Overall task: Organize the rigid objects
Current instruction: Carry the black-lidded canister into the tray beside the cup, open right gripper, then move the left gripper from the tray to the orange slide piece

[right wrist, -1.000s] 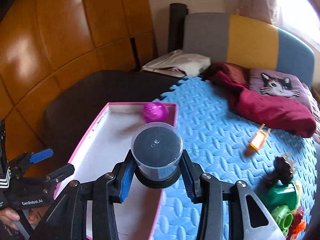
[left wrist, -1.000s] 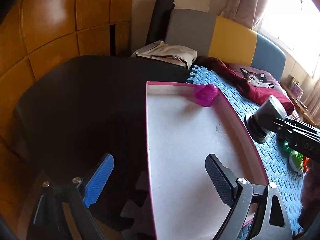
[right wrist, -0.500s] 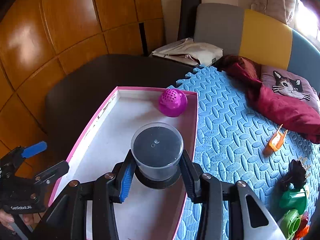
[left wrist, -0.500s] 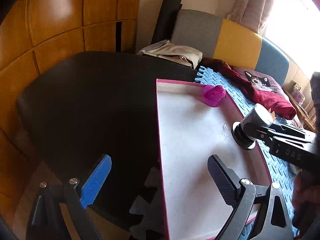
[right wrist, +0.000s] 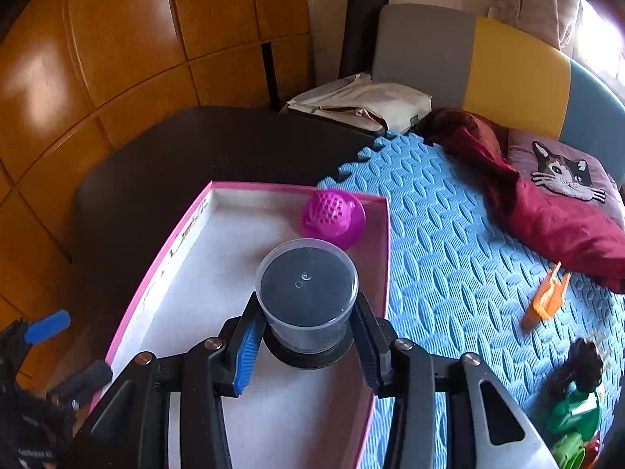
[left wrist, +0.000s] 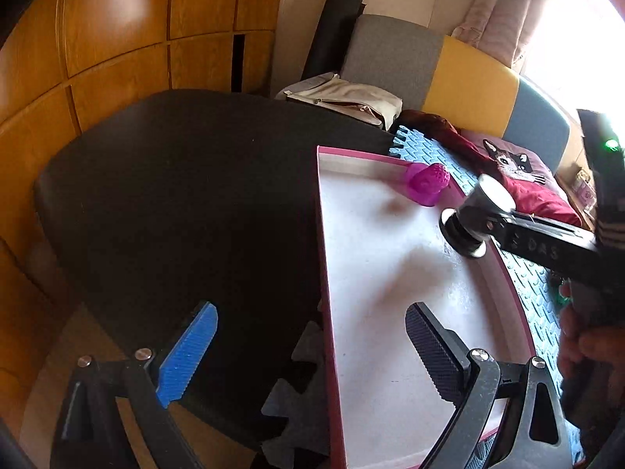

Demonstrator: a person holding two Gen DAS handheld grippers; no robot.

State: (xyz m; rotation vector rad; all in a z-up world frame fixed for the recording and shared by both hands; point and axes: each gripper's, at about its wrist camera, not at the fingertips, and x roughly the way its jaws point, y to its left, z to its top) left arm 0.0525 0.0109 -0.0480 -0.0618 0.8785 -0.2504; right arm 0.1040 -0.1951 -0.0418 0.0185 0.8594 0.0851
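A pink-rimmed tray [right wrist: 172,250] with a white floor lies on the bed; it also shows in the left wrist view [left wrist: 324,258]. A magenta perforated toy [right wrist: 332,215] sits in its far right corner, also in the left wrist view [left wrist: 425,183]. My right gripper [right wrist: 308,348] is shut on a clear round jar with a black lid [right wrist: 306,293], held upside down over the tray's right side; the jar also shows in the left wrist view [left wrist: 476,215]. My left gripper [left wrist: 308,348] is open and empty, straddling the tray's near left rim.
A blue foam mat [right wrist: 449,242] lies right of the tray with an orange toy [right wrist: 547,297], a dark figurine [right wrist: 582,363] and green toys [right wrist: 574,414]. A red cloth [right wrist: 547,211], cat pillow [right wrist: 566,172] and beige bag [right wrist: 359,101] lie at the back. Dark mat [left wrist: 175,187] lies left.
My right gripper has carried the jar leftward from over the blue mat to over the tray and lowered it toward the floor. My left gripper stays open by the near rim.
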